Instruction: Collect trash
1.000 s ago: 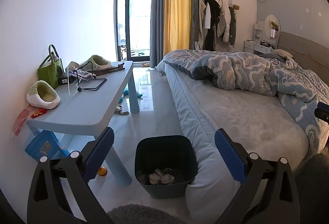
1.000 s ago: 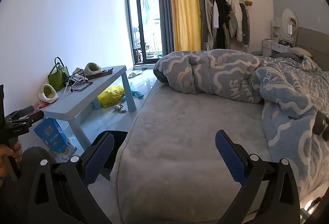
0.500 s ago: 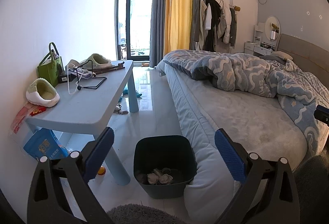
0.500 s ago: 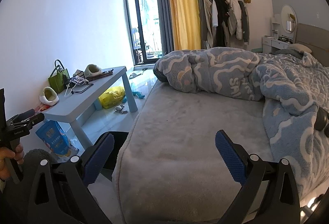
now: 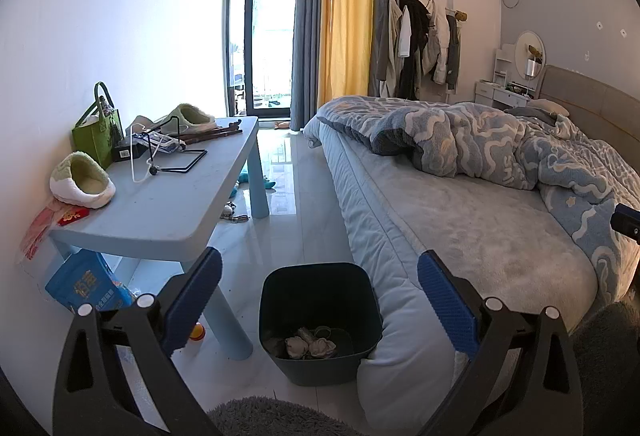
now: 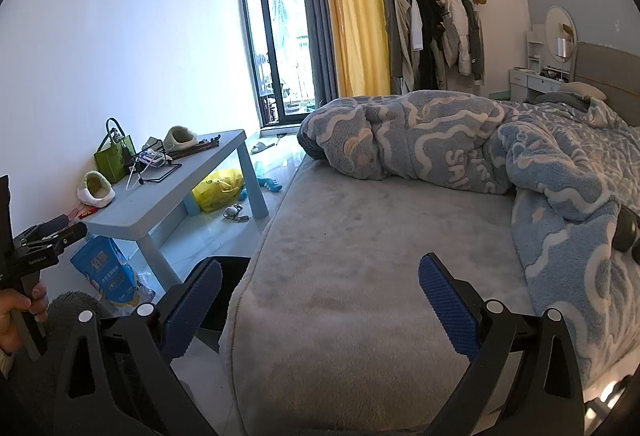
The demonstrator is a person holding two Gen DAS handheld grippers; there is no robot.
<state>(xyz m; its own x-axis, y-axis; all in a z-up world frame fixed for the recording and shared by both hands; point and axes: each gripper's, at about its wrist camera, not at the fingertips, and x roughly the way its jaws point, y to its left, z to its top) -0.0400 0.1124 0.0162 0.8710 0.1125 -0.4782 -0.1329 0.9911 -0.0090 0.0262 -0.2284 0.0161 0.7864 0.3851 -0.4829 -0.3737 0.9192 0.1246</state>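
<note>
Left gripper (image 5: 318, 288): jaws spread, empty, above the dark trash bin (image 5: 320, 320), which stands on the floor between the blue table's (image 5: 168, 212) near leg and the mattress (image 5: 460, 232) corner. Crumpled paper wads (image 5: 310, 346) lie at its bottom; judged light, soft, crushable; pinch across the bulk. Right gripper (image 6: 320, 300): jaws spread, empty, over the mattress's near edge.

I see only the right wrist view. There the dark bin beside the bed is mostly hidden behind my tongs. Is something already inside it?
Observer: Yes. The bin holds a few crumpled pieces at its bottom.
Operator: Is anything on the floor close to it?
Observer: A small orange ball lies beside the near table leg.
Operator: And the left tongs?
Observer: The left tongs are open and hold nothing.
</note>
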